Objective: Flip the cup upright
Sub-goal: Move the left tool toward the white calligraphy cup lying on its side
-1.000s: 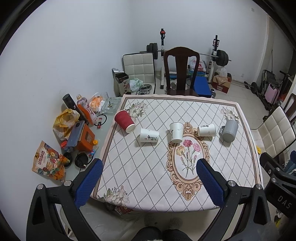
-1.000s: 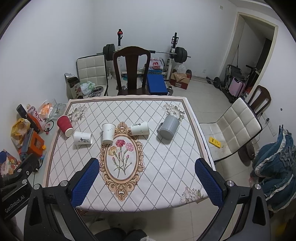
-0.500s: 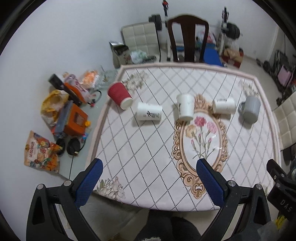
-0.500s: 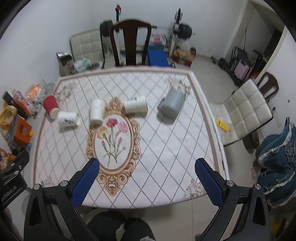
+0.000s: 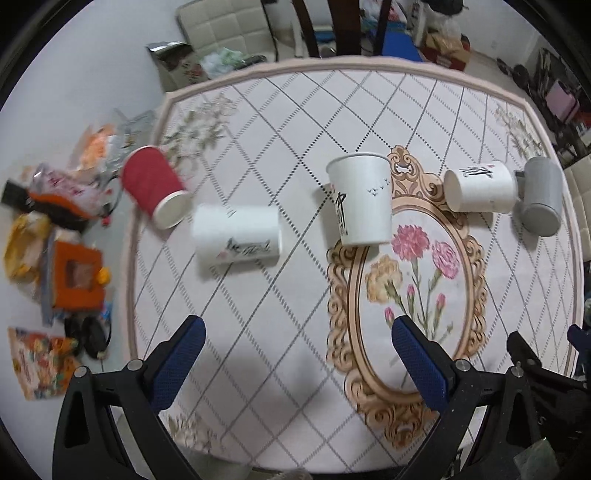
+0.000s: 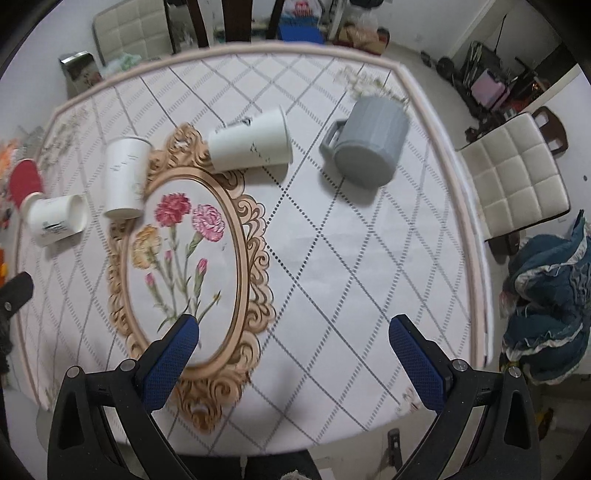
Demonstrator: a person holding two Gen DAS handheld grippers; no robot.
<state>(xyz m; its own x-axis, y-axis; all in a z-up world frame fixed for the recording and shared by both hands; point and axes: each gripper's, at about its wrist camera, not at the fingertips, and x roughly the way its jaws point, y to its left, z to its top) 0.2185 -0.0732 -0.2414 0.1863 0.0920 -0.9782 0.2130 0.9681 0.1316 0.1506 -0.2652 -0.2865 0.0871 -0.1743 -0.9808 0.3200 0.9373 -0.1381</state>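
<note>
Several cups lie on their sides in a row across the table: a red paper cup (image 5: 153, 190) at the left, a white paper cup (image 5: 236, 234), a second white cup (image 5: 360, 199) near the middle, a third white cup (image 5: 480, 186), and a grey mug (image 5: 541, 201) at the right. In the right wrist view the grey mug (image 6: 369, 144) and a white cup (image 6: 251, 140) lie ahead. My left gripper (image 5: 295, 350) is open and empty above the near table. My right gripper (image 6: 293, 347) is open and empty, apart from the cups.
The table carries a diamond-pattern cloth with a floral oval (image 5: 410, 280). Bags and an orange box (image 5: 77, 280) lie on the floor at the left. A dark wooden chair (image 5: 332, 26) stands behind the table, a white padded chair (image 6: 517, 177) at the right, with blue clothing (image 6: 550, 295).
Both grippers have moved forward and down toward the table; the cups now look larger and closer. The cups have not moved. Both grippers stay open.
</note>
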